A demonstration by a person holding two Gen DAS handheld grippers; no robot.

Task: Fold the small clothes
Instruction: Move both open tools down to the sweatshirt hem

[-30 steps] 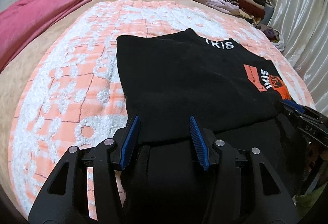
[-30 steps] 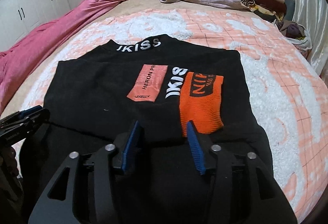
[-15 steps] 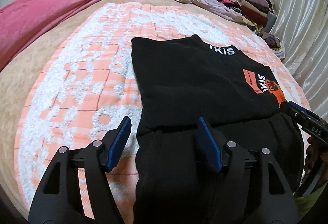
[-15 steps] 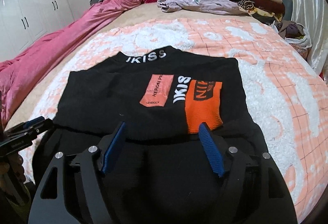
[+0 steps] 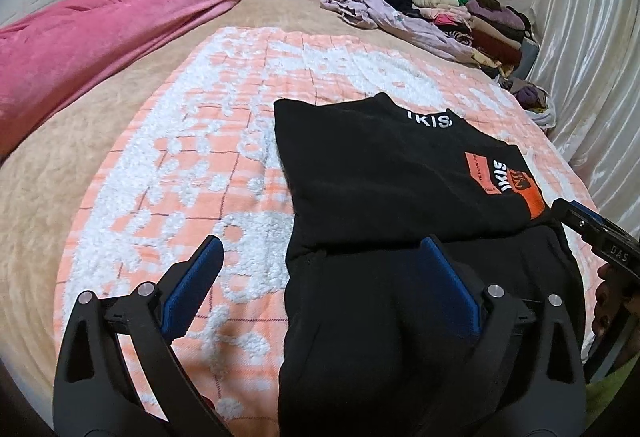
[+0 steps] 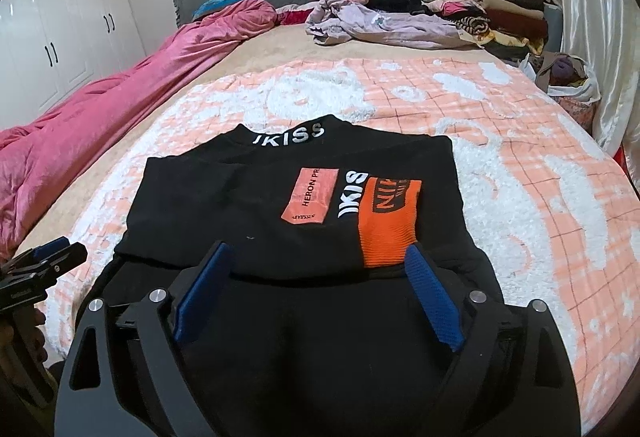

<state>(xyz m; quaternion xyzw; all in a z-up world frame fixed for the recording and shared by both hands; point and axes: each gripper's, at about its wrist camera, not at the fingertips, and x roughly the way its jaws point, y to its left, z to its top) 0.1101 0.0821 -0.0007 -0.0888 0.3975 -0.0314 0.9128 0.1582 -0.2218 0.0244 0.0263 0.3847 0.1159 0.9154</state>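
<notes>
- Left wrist view: the left gripper, black with blue pads, fills the bottom of the frame, its jaws opening wide with nothing pinched; the black knit garment with white lettering and orange patches lies flat under and beyond it, right of centre, its folded edge crossing just above the right pad.
- The garment rests on an orange-and-white tufted blanket spread over the bed.
- The right gripper pokes in at the right edge.
- A pink velvet quilt runs along the upper left; a heap of mixed clothes sits upper right.
- Right wrist view: the right gripper is at the bottom, jaws opening, pads apart above the garment, gripping nothing.
- The left gripper shows at the left edge.
</notes>
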